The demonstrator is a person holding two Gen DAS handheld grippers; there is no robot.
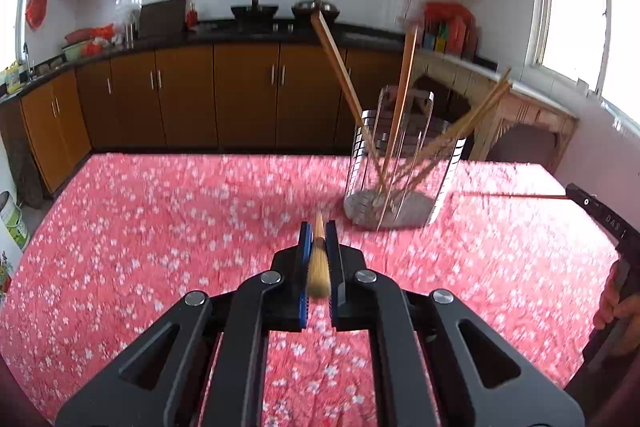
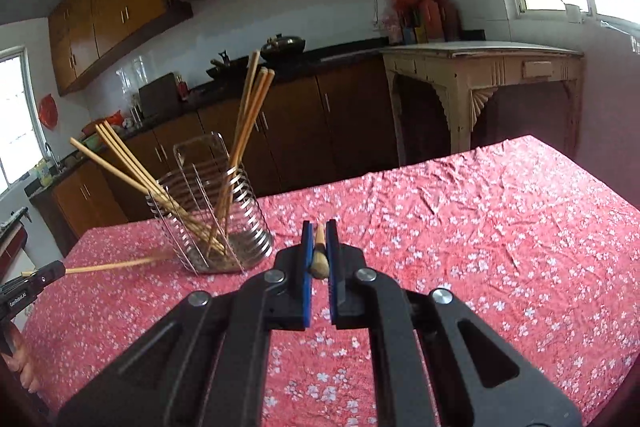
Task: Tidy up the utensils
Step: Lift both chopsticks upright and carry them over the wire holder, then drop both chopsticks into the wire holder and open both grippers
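In the left wrist view my left gripper (image 1: pixel 319 231) is shut on a wooden chopstick (image 1: pixel 319 267) that points away over the table. A wire metal utensil holder (image 1: pixel 400 179) stands ahead and to the right, with several chopsticks (image 1: pixel 340 67) leaning in it. My right gripper (image 1: pixel 588 201) enters at the right edge, with its chopstick (image 1: pixel 516 195) pointing toward the holder. In the right wrist view my right gripper (image 2: pixel 319 227) is shut on a chopstick (image 2: pixel 319 255). The holder (image 2: pixel 240 211) is ahead and to the left. My left gripper (image 2: pixel 44 277) holds its chopstick (image 2: pixel 116 265) toward the holder's base.
The table wears a red floral cloth (image 1: pixel 160 227). Brown kitchen cabinets (image 1: pixel 240 95) and a dark counter run behind it. A cream side table (image 2: pixel 480 67) stands at the back right. A person's hand (image 1: pixel 616 299) shows at the right edge.
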